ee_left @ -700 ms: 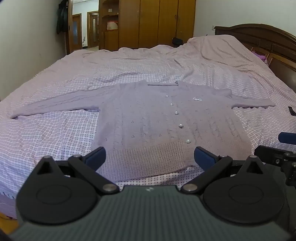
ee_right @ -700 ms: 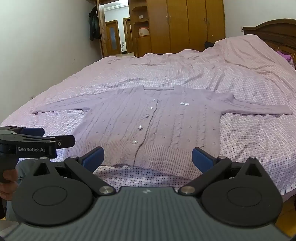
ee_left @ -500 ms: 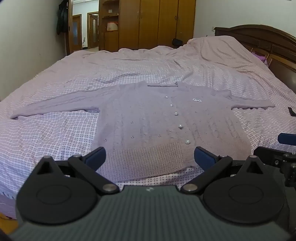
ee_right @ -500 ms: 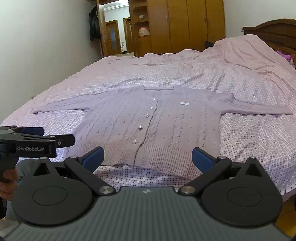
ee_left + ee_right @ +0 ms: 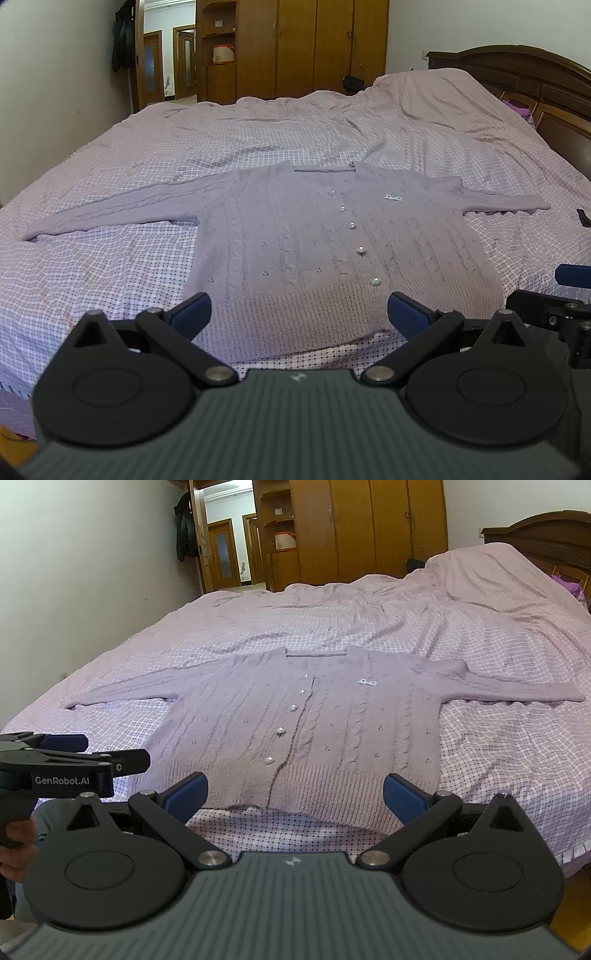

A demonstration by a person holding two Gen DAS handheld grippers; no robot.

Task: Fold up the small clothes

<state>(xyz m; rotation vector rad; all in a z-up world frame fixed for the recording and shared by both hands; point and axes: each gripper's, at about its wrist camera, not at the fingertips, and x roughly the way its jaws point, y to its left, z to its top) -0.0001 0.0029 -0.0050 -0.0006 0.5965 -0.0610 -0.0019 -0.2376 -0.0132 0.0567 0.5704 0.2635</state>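
A lilac knitted cardigan (image 5: 332, 243) with pearl buttons lies flat and face up on the bed, both sleeves spread out sideways; it also shows in the right wrist view (image 5: 306, 720). My left gripper (image 5: 299, 314) is open and empty, held just short of the cardigan's hem. My right gripper (image 5: 295, 794) is open and empty, also just before the hem. The left gripper (image 5: 66, 764) shows at the left edge of the right wrist view, and the right gripper (image 5: 554, 306) at the right edge of the left wrist view.
The bed (image 5: 92, 266) has a checked lilac cover. A dark wooden headboard (image 5: 517, 77) stands at the right. Wooden wardrobes (image 5: 314, 48) and a doorway (image 5: 177, 62) are at the back. A small dark object (image 5: 583, 218) lies near the right sleeve.
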